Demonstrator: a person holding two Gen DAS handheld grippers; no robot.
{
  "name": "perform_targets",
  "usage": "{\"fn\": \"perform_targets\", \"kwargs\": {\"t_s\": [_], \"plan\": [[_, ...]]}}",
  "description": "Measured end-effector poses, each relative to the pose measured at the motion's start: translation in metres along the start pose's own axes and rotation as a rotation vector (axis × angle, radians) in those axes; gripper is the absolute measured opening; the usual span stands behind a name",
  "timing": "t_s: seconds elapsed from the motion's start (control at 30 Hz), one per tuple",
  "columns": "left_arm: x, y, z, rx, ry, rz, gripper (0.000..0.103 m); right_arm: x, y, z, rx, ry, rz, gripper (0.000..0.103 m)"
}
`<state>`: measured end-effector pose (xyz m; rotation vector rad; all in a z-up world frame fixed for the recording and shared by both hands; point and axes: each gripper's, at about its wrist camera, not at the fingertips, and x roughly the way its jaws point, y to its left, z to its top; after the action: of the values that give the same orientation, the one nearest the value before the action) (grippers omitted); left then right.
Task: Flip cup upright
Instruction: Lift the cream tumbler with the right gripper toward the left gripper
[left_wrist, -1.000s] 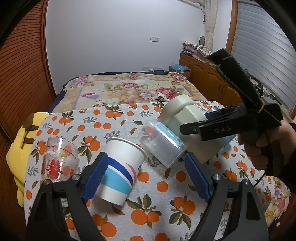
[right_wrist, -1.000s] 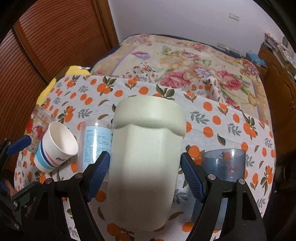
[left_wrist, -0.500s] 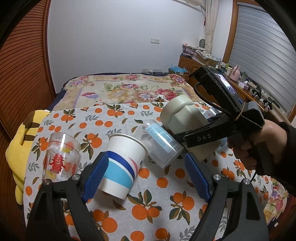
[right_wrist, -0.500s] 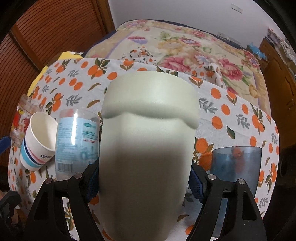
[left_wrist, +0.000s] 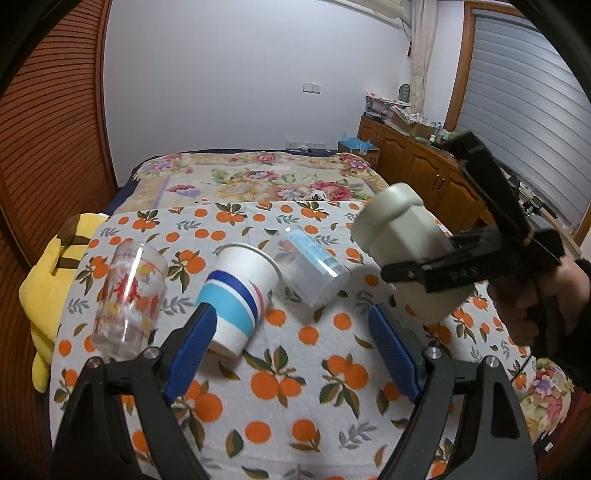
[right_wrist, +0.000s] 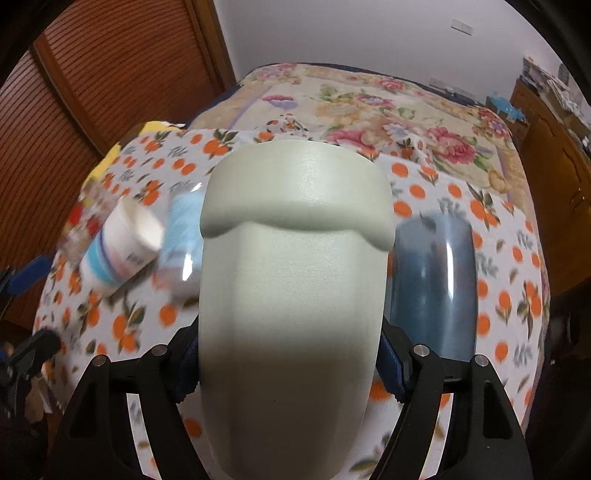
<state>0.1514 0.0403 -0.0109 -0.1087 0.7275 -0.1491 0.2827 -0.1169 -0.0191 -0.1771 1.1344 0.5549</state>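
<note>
Bedroom table, orange-print cloth (left_wrist: 288, 373): cup flip halfway.
Pale green cup (right_wrist: 295, 295) is pinched in the right gripper (right_wrist: 290, 360), off the cloth, tilted. Looks mid-lift, so next I'd rotate it mouth-up and set it down between the clear plastic cup (left_wrist: 314, 273) and blue tumbler (right_wrist: 432, 288). Left gripper (left_wrist: 291, 350) is spread, empty.

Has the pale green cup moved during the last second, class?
Yes. Gripped by the right gripper, the pale green cup has lifted and swung right, away from the clear plastic cup lying on the tablecloth, which it overlapped earlier.
</note>
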Motion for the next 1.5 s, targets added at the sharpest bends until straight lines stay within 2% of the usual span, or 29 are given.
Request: {"fn": "perform_targets", "kwargs": {"t_s": [0.2,0.47,0.67,1.0,1.13,1.3,1.5], "plan": [[-0.017,-0.010,-0.019,0.000,-0.014,0.001,0.085,-0.015,0.017,-0.045,0.018,-0.027,0.010,0.079],[-0.041,-0.016,-0.040,-0.011,-0.019,0.017,0.085,-0.009,0.044,-0.085,0.028,-0.002,0.060,0.079],[-0.058,-0.014,-0.044,-0.029,-0.044,0.038,0.085,-0.007,0.057,-0.089,0.021,-0.011,0.075,0.079],[-0.063,-0.015,-0.047,-0.022,-0.050,0.052,0.085,-0.004,0.066,-0.092,0.022,-0.013,0.079,0.079],[-0.061,-0.016,-0.049,-0.025,-0.044,0.055,0.085,0.001,0.068,-0.094,0.006,-0.010,0.055,0.079],[-0.057,-0.020,-0.050,-0.032,-0.037,0.061,0.085,0.000,0.067,-0.094,-0.007,-0.031,0.062,0.080],[-0.048,-0.027,-0.043,-0.038,-0.024,0.049,0.085,-0.023,0.060,-0.096,-0.008,-0.099,0.074,0.083]]}}
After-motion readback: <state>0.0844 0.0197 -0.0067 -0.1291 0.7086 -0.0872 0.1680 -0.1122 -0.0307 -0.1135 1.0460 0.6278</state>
